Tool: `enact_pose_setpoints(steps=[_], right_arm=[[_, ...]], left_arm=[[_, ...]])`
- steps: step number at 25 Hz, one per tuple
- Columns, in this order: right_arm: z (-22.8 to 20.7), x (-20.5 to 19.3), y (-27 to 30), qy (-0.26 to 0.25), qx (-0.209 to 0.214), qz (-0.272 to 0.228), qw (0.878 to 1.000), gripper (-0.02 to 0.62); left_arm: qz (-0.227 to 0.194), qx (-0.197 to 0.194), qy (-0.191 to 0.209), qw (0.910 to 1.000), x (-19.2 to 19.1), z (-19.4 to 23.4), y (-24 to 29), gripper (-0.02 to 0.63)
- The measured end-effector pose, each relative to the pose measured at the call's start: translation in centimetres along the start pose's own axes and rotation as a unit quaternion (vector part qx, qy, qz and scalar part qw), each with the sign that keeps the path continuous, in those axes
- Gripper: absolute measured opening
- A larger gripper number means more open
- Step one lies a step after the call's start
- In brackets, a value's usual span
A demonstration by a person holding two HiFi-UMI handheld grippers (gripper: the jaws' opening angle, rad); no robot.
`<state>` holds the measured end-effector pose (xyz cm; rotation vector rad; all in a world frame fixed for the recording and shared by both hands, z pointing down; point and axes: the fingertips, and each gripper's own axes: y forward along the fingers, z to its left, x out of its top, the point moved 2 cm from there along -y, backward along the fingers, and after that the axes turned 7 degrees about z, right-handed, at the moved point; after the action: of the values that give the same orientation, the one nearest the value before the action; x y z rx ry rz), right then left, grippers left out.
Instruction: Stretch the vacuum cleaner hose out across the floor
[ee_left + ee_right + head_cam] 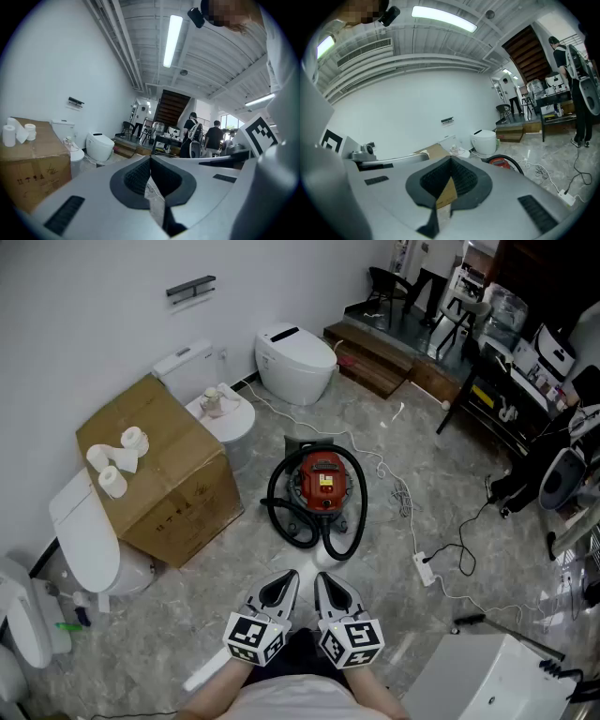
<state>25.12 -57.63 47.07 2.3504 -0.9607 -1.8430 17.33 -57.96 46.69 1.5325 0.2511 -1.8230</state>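
Two hand-held grey grippers with black-lined jaws sit side by side at the lower edge of the head view. Each carries a cube with square markers.

Left gripper (291, 576): its own view shows the jaws closed together, with nothing between the pads. It holds nothing.

Right gripper (322, 577): its own view likewise shows the jaws closed together and nothing gripped.

Both grippers point roughly level towards the red canister vacuum cleaner (323, 480). It stands on the grey marble-patterned floor (394, 540) just ahead of them.

The black ribbed vacuum cleaner hose (298, 540) lies coiled in a loop around the canister, on the floor. It is not stretched out. The near side of the loop lies a short way beyond the jaw tips, and neither gripper touches it.

Surroundings:
- A large brown cardboard box (178, 484) stands left of the vacuum cleaner, with white toilet paper rolls (120, 457) on top.
- A white rounded toilet (295, 362) stands beyond the vacuum cleaner against the white wall.
- A white power strip (425, 568) with trailing white and black cables lies on the floor to the right.
- People stand in the far room in the left gripper view.
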Motion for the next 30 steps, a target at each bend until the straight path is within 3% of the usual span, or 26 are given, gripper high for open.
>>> enact_pose_setpoints(steps=[13,23,30], right_arm=[[1.0,0.0,0.6,-0.015,0.025,-0.004,1.0,0.015],[-0.7,-0.8,2.3,-0.01,0.004,-0.005,1.0,0.015],[-0.7,-2.2,4.2,0.001,-0.004,0.003,1.0,0.017]], left_arm=[[0.003,0.023,-0.002,0.9997,-0.5,1.3,0.0,0.008],[0.02,0.009,0.015,0.9996,-1.8,3.2,-0.2,0.008],[0.033,0.006,0.006,0.9994,-2.7,6.2,-0.1,0.008]])
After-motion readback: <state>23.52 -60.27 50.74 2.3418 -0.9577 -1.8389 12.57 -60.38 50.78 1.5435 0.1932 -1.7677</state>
